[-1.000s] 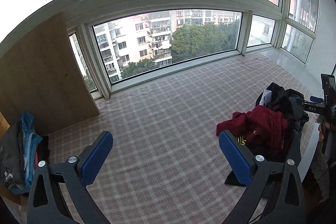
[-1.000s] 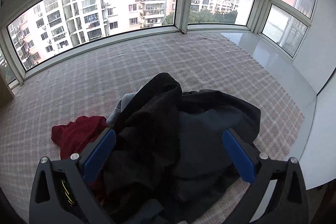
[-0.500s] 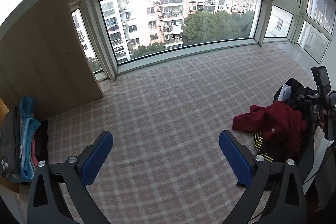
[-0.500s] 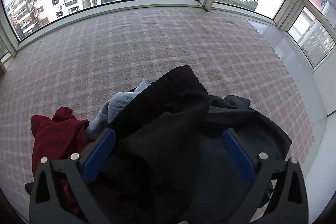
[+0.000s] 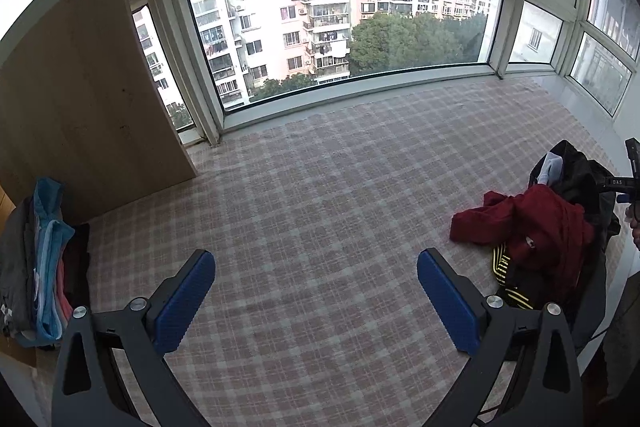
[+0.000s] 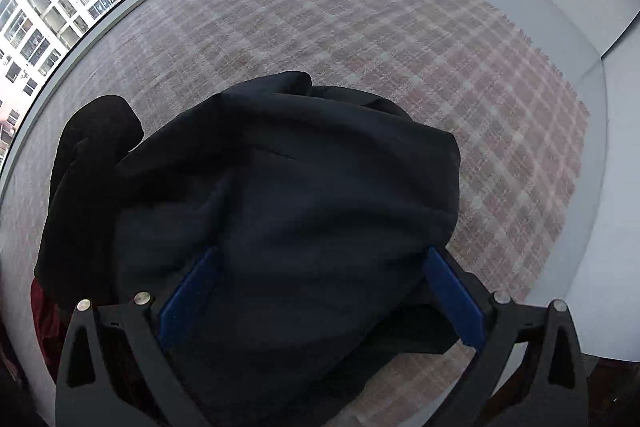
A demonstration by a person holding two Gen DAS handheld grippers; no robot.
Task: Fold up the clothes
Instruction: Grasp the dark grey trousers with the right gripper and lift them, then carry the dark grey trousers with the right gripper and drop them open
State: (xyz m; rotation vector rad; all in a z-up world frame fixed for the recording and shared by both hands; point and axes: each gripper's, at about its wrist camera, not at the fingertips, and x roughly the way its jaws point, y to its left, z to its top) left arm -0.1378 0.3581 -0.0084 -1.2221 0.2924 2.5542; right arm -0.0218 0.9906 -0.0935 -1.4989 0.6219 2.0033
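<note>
A heap of unfolded clothes lies at the right edge of the plaid cloth [image 5: 320, 211]: a dark red garment [image 5: 536, 227] on top of black ones [image 5: 580, 171], with a yellow-striped piece [image 5: 508, 279] below. My left gripper [image 5: 316, 291] hovers open over bare cloth, left of the heap. My right gripper [image 6: 320, 287] is open and pushed down into a dark navy garment [image 6: 304, 195], whose bulk fills the space between the blue pads [image 6: 452, 295]. The red garment [image 6: 42, 323] peeks out at that view's left edge.
A stack of folded clothes [image 5: 40, 263] sits at the far left beside a wooden panel [image 5: 80, 99]. Windows ring the platform. White ledge [image 6: 600, 207] borders the cloth on the right. The other gripper's body [image 5: 632, 179] and a hand show at the left wrist view's right edge.
The right gripper has dropped down and forward onto the dark garment, which now fills its jaws. The left gripper drifted left, so the heap sits farther right in its view.
</note>
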